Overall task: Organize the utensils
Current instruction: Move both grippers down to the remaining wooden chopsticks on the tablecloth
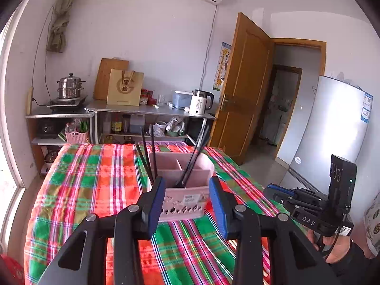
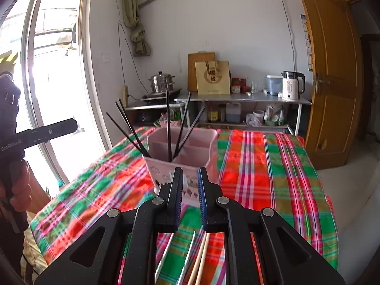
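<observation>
A pink divided utensil holder [image 1: 182,204] [image 2: 161,173] stands on the plaid tablecloth [image 1: 95,178] [image 2: 261,166]. Several black chopsticks [image 1: 192,163] [image 2: 169,128] lean upright in its compartments. My left gripper [image 1: 187,179] hovers just in front of the holder, open, with nothing between its blue pads. Close before the holder's near wall is my right gripper [image 2: 190,169], its jaws a narrow gap apart and empty. Pale wooden chopsticks [image 2: 199,256] lie on the cloth under the right gripper. A hand [image 1: 337,249] holds the right tool at the left wrist view's right edge.
Beyond the table stands a metal shelf unit [image 1: 152,110] [image 2: 242,99] with a white kettle [image 1: 199,104], a steamer pot [image 1: 70,86] and a paper bag [image 2: 212,78]. A wooden door [image 1: 244,90] and a fridge [image 1: 332,128] are on the right. A window [image 2: 54,71] is on the left.
</observation>
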`<state>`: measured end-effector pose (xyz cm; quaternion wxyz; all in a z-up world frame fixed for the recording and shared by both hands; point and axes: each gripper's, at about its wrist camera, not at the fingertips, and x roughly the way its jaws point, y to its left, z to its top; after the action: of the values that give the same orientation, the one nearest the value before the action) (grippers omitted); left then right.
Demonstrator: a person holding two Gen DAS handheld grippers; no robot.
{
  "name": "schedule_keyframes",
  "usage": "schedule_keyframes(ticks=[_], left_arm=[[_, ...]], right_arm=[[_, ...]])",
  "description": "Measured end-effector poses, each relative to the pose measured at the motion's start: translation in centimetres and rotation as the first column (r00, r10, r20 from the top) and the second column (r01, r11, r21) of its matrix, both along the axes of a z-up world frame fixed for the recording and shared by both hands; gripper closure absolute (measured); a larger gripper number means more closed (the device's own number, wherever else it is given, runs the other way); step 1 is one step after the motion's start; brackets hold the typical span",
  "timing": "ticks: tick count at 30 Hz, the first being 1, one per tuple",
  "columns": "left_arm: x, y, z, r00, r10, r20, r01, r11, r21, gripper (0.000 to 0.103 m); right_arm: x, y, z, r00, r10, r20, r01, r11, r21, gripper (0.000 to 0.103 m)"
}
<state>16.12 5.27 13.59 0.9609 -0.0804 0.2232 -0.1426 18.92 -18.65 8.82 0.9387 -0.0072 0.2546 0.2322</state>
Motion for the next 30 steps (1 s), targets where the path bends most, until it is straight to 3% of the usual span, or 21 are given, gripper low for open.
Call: schedule_keyframes(ticks=[6,14,30], left_arm=[[-1.0,-2.0,-5.5,0.993,-0.041,-0.11,0.038,0.999,-0.024,0.065],[-0.4,-3.5,-11.7,0.963,-0.056,-0.264,0.045,0.998,-0.048,0.065],[1.6,-4.7,-14.0,0.936,-0.083,-0.342,0.067,0.996,-0.057,0.065]], right_arm=[[-1.4,-1.7,-4.4,0.994,-0.019,-0.109,0.016,0.999,-0.029,0.09],[-1.6,-1.9,-9.0,0.971,-0.019,-0.239,-0.001,0.997,-0.083,0.09],[0.3,-0.5,-13.0,0.934,-0.006,-0.358,-0.061,0.983,-0.174,0.09]])
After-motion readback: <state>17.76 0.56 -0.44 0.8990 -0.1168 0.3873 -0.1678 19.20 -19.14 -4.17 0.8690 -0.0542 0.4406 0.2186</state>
